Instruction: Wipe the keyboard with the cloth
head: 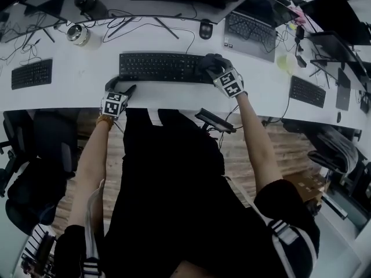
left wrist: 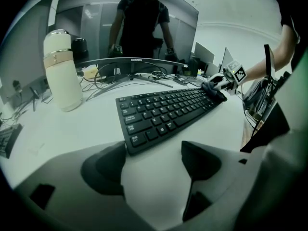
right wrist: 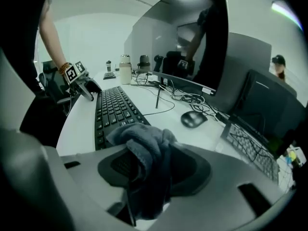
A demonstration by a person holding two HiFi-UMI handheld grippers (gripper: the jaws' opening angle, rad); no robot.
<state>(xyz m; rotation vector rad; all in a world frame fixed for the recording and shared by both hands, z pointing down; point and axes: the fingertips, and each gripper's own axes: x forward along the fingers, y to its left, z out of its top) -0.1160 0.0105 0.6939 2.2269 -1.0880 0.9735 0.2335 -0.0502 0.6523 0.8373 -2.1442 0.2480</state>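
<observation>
White desk [head: 174, 94], long and curved, takes up most of the scene. A black keyboard [head: 159, 66] lies flat near its front edge, square to the person. A dark cloth [right wrist: 144, 143] is bunched up at the keyboard's right end and lies on the last keys there. The right gripper [right wrist: 154, 170] has its jaws closed on that bundle, with folds spilling out above and below them. The left gripper [left wrist: 154, 150] sits at the keyboard's near left corner. Its jaws are wide apart with only bare desk between them, and the left jaw is just beside the corner of the keyboard.

The wipe looks to be at its start: the cloth is down on one end and the rest of the keys lie uncovered. The next move probably calls for dragging the cloth leftwards along the rows with light, even pressure. The left gripper is well placed to stop the keyboard sliding.

The desk top is smooth and pale, so a light keyboard could skate on it. A monitor [left wrist: 130, 23] stands behind the keyboard, with loose cables around its foot. A laptop [head: 252, 30], a second keyboard [head: 32, 74], a white bottle [left wrist: 61, 71] and a mouse [head: 206, 29] are spread further out. A wooden floor [head: 243, 155] and an office chair [head: 35, 155] show below the desk edge.
</observation>
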